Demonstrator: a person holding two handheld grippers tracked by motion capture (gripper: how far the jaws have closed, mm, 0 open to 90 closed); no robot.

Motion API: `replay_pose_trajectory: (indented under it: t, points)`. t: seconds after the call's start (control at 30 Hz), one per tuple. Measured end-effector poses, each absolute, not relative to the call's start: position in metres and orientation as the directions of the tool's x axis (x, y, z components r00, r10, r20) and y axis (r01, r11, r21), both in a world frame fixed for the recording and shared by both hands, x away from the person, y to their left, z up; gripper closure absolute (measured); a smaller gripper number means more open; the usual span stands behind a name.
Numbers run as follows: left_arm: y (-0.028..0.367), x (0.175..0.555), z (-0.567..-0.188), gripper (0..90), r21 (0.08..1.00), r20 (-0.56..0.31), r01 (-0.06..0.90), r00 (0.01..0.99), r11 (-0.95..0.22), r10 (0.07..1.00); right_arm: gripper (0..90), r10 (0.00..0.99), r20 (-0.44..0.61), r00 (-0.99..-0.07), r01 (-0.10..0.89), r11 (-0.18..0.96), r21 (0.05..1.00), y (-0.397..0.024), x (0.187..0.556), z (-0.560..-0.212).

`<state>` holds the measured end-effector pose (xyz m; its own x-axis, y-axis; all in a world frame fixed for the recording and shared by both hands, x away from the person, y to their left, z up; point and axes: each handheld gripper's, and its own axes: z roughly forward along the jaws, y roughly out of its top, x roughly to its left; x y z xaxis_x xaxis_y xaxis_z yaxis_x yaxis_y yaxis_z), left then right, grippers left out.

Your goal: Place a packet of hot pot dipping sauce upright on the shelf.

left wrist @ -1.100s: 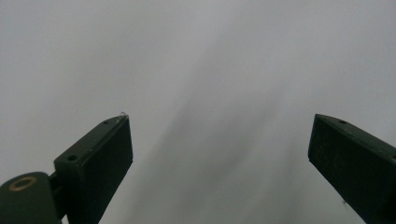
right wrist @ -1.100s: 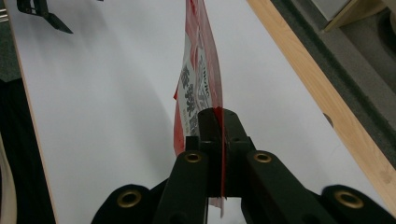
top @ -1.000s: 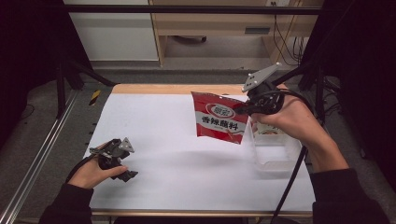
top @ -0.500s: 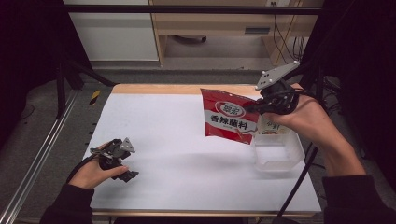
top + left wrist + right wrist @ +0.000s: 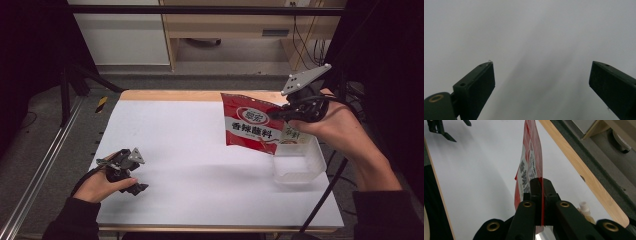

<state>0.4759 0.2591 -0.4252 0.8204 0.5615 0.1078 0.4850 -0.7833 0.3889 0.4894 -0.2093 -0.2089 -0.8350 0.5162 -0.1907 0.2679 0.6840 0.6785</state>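
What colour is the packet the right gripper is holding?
The packet is red with a white label band and dark lettering; it shows best in the high view.

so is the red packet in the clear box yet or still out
Out: the red packet hangs in the air from the right gripper, beside and above the clear box.

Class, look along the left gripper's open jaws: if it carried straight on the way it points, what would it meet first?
Most likely the white table top: the left gripper has that pale, blurred surface ahead and nothing between its open jaws. How close it lies is unclear.
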Motion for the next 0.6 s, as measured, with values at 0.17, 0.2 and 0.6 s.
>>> replay_pose_trajectory:
  t: [0.17, 0.2, 0.6]
  points:
    - [0.260, 0.476, -0.424, 6.6, 0.386, 0.107, 0.485, 0.821, -0.785, 0.560, 90.0, 0.529, -0.194, -0.826, 0.282, 0.686, 0.671, -0.210, 0.491, -0.210]
    - [0.260, 0.476, -0.424, 6.6, 0.386, 0.107, 0.485, 0.821, -0.785, 0.560, 90.0, 0.529, -0.194, -0.826, 0.282, 0.686, 0.671, -0.210, 0.491, -0.210]
    - [0.261, 0.475, -0.424, 6.5, 0.392, 0.106, 0.486, 0.820, -0.781, 0.563, 90.0, 0.550, -0.194, -0.812, 0.300, 0.680, 0.669, -0.220, 0.490, -0.207]
